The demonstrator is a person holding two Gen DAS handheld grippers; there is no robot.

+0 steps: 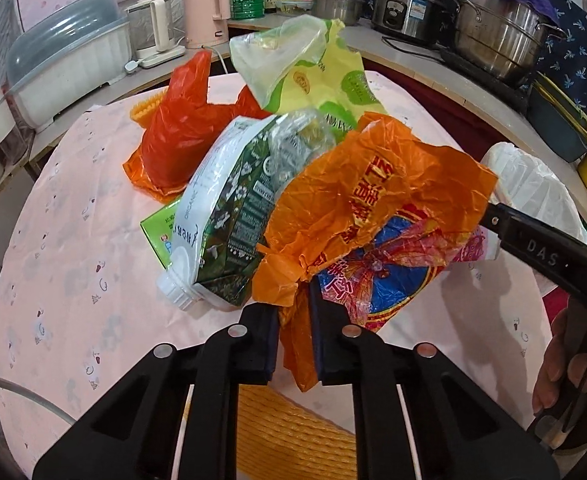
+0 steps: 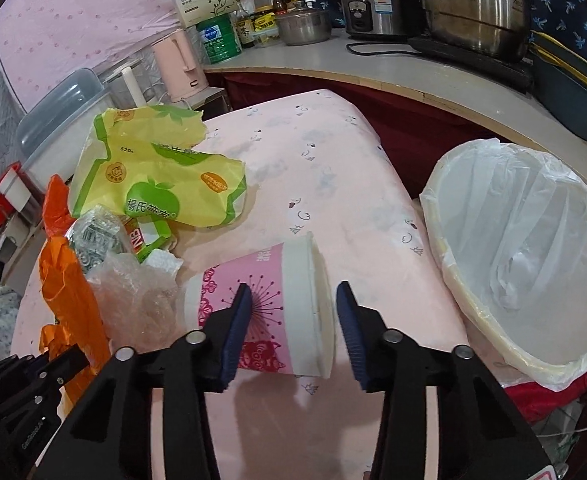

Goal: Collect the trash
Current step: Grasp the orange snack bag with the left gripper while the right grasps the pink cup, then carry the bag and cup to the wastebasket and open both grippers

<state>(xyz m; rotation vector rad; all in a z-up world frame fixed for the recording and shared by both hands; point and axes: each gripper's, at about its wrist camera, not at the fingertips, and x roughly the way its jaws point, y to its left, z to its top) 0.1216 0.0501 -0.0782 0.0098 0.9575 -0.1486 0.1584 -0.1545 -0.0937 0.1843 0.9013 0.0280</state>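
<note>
Orange plastic bag [image 1: 377, 200] pinched by left tongs [image 1: 293, 344]: light, limp. Paper cup [image 2: 261, 312] between part-open right tongs [image 2: 293, 332], untouched: crushable, best gripped gently mid-wall.

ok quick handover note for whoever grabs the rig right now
Left gripper: shut on the orange plastic bag.
Right gripper: jaws on either side of the pink paper cup lying on its side; a gap shows on the right, so not gripped yet.
Lined bin at the table's right edge looks empty, so nothing is collected yet.
Left: bin both, then the yellow-green bag, red bag, carton and clear wrap.
</note>
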